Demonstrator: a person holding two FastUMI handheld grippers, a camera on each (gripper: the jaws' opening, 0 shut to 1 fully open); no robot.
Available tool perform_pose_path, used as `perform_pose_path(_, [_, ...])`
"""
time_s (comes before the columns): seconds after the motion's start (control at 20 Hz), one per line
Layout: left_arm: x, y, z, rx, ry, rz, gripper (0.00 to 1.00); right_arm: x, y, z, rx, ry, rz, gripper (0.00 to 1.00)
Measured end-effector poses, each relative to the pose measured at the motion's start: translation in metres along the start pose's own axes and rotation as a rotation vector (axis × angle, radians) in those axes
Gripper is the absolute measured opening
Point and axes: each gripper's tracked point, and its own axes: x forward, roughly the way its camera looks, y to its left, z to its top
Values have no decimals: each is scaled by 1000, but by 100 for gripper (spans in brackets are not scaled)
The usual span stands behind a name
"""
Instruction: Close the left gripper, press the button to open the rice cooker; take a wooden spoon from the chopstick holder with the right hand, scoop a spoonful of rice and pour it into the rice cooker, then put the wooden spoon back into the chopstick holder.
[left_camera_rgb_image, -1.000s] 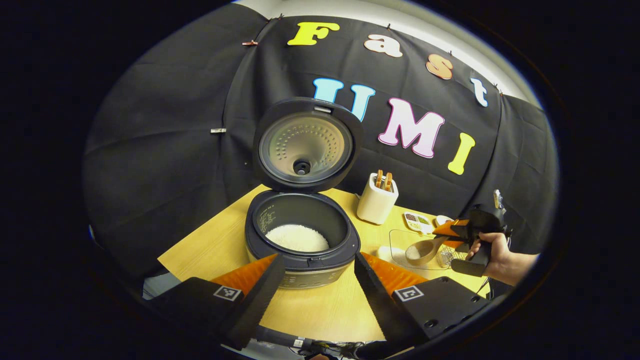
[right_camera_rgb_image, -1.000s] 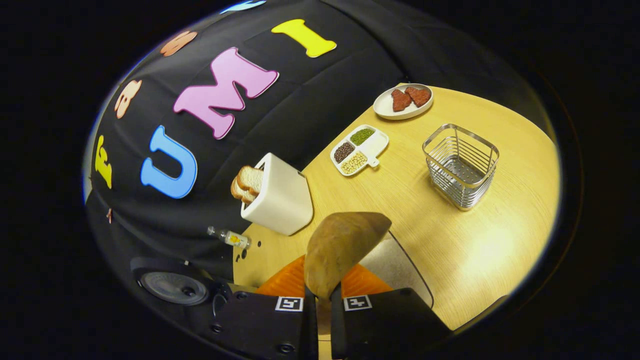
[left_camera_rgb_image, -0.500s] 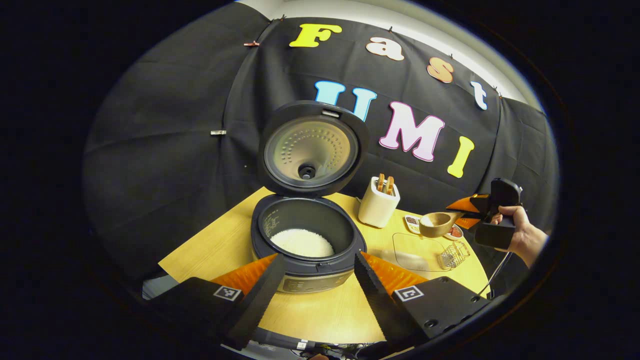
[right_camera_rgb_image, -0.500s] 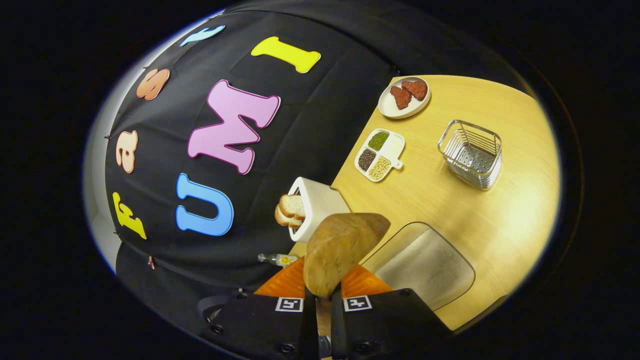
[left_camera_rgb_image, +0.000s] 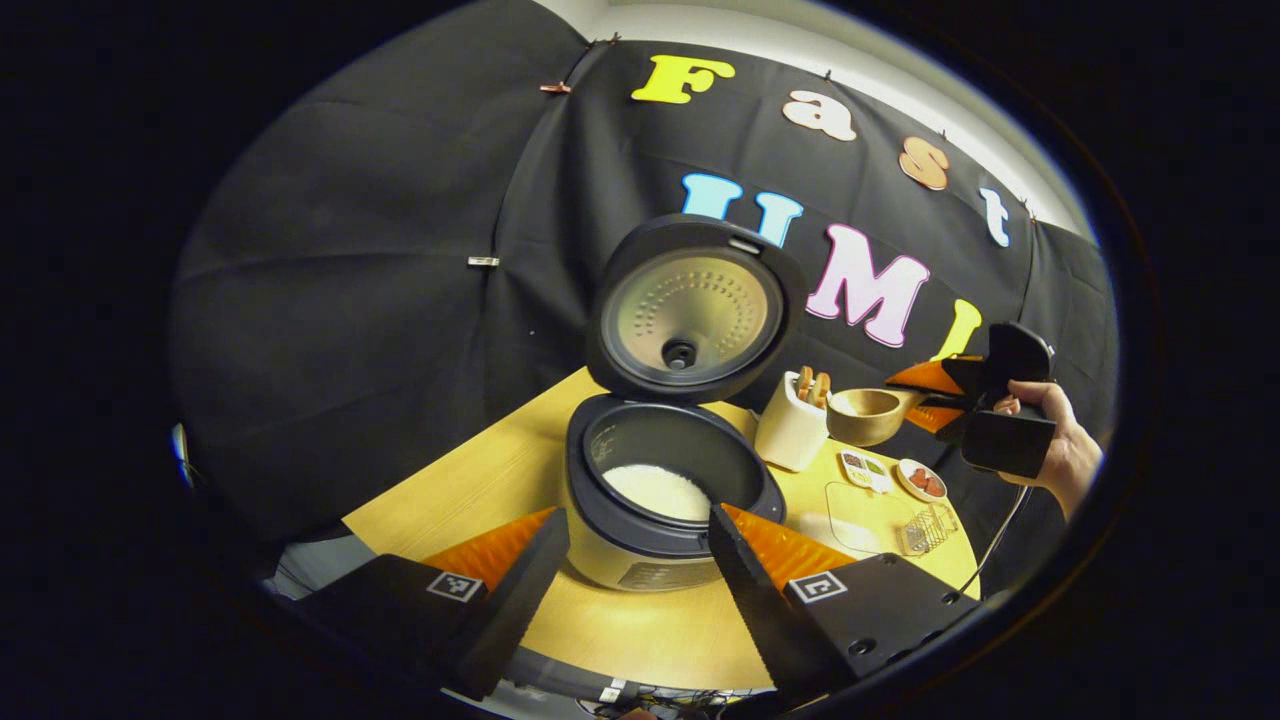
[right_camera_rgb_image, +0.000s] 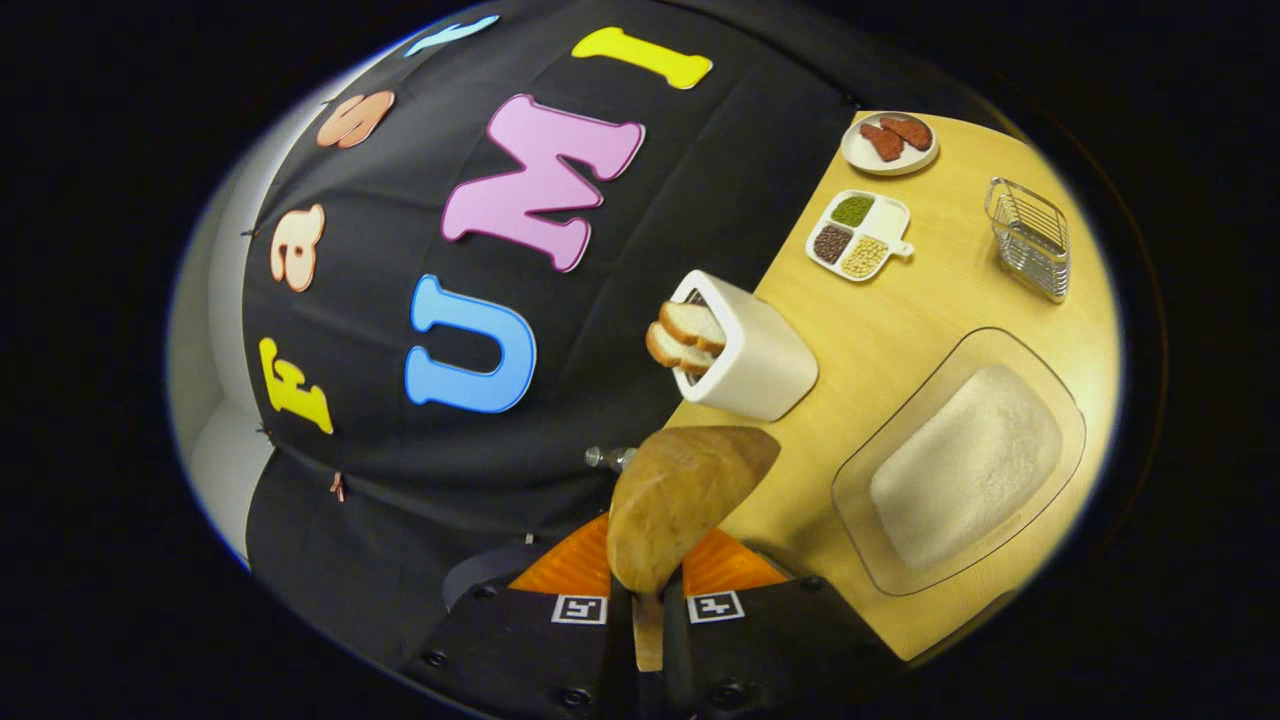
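The rice cooker (left_camera_rgb_image: 640, 545) stands with its lid (left_camera_rgb_image: 695, 310) raised, and white rice (left_camera_rgb_image: 655, 490) lies in its pot. My left gripper (left_camera_rgb_image: 635, 560) is open, low in front of the cooker with nothing between its fingers. A hand holds my right gripper (left_camera_rgb_image: 950, 400) in the air to the cooker's right. It is shut on the handle of the wooden spoon (left_camera_rgb_image: 865, 415), whose bowl hovers beside the white toaster (left_camera_rgb_image: 790, 430). In the right gripper view the spoon (right_camera_rgb_image: 685, 500) shows its underside above that gripper (right_camera_rgb_image: 648, 620). Whether rice lies in the spoon is unclear.
On the wooden table (right_camera_rgb_image: 900, 310) are a glass tray of rice (right_camera_rgb_image: 960, 470), a toaster with bread slices (right_camera_rgb_image: 745, 350), a divided dish of beans (right_camera_rgb_image: 860, 235), a plate with red pieces (right_camera_rgb_image: 888, 140) and an empty wire basket (right_camera_rgb_image: 1030, 235).
My right gripper has risen from the rice tray and carried the spoon up and toward the cooker. The left gripper has shifted a little left, still open.
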Motion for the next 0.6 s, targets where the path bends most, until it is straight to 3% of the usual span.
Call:
perform_pose_path(0.3, [2,21,-11,-64,11,20,95,21,46,-71,-295,63,81,14])
perform_pose_path(0.6, [-2,27,1,7,-31,12,95,39,59,-118,-651,31,130,14])
